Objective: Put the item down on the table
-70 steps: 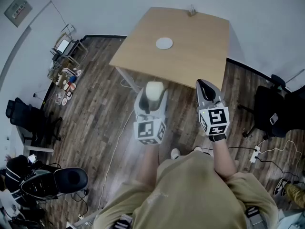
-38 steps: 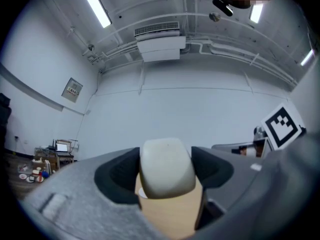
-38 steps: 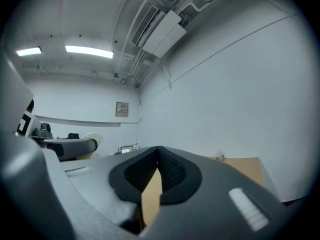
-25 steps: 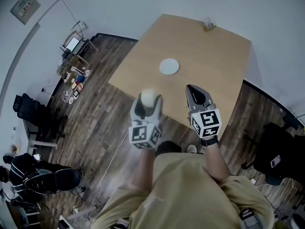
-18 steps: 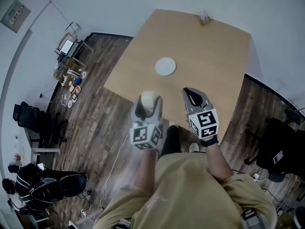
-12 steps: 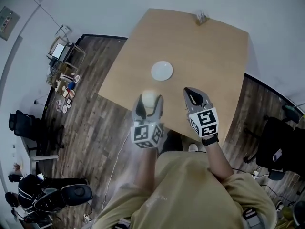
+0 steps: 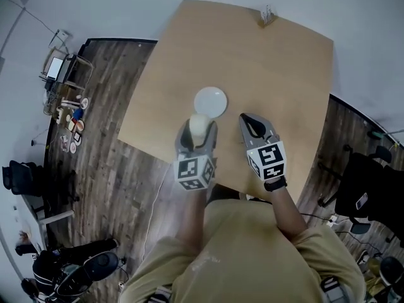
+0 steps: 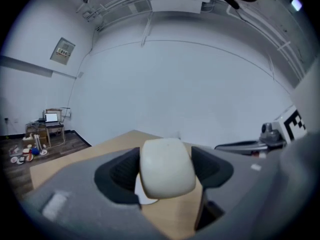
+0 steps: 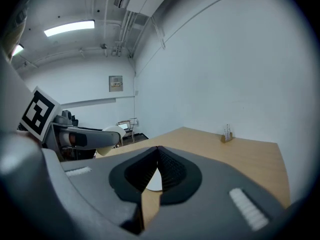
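Note:
A cream-white rounded cup [image 7: 199,125] [image 8: 166,167] is clamped between the pads of my left gripper [image 7: 198,130] [image 8: 165,170], held above the near part of the wooden table [image 7: 271,74]. A white round plate [image 7: 210,101] lies on the table just beyond the cup. My right gripper [image 7: 252,124] [image 9: 158,165] is to the right of the left one, over the table, its jaws shut together with nothing in them. In the right gripper view the left gripper's jaw and the cup [image 9: 114,132] show at the left.
A small holder with upright items [image 7: 267,14] [image 9: 227,134] stands at the table's far edge near the white wall. Dark wood floor surrounds the table. A cart with clutter [image 7: 62,68] is at the far left, black chairs [image 7: 363,188] at the right.
The view has moved forward over the table. Both grippers now hang above the tabletop instead of the floor, and the cup now sits just short of the white plate.

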Demonstrator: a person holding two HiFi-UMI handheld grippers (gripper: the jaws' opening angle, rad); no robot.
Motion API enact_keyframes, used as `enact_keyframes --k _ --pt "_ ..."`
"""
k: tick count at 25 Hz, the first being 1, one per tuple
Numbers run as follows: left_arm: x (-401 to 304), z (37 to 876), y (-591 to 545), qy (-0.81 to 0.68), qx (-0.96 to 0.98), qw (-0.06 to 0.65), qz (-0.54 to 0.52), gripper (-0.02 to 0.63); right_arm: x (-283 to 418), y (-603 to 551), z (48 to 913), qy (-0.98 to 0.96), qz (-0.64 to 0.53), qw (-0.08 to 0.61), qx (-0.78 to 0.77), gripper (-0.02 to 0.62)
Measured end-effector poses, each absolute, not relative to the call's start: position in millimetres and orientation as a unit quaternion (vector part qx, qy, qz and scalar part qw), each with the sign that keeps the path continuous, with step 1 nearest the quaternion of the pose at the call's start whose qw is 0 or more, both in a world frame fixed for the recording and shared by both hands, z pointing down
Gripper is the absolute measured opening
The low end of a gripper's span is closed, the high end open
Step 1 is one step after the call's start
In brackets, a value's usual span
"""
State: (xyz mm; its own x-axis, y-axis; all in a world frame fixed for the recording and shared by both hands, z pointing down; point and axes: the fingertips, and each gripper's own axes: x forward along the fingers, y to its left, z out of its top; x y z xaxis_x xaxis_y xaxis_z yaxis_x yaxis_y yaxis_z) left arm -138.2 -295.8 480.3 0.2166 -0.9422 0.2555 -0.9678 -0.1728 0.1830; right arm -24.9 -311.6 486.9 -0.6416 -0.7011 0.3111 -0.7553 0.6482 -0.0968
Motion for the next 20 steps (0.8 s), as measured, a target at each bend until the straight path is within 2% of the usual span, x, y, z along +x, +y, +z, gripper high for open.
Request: enact_keyframes --k 20 --pt "-167.4 682.9 -429.7 -0.579 0.755 0.245 0.185 0.322 -65.4 -402.8 629.5 -0.856 0.217 0.222 0.413 0.006"
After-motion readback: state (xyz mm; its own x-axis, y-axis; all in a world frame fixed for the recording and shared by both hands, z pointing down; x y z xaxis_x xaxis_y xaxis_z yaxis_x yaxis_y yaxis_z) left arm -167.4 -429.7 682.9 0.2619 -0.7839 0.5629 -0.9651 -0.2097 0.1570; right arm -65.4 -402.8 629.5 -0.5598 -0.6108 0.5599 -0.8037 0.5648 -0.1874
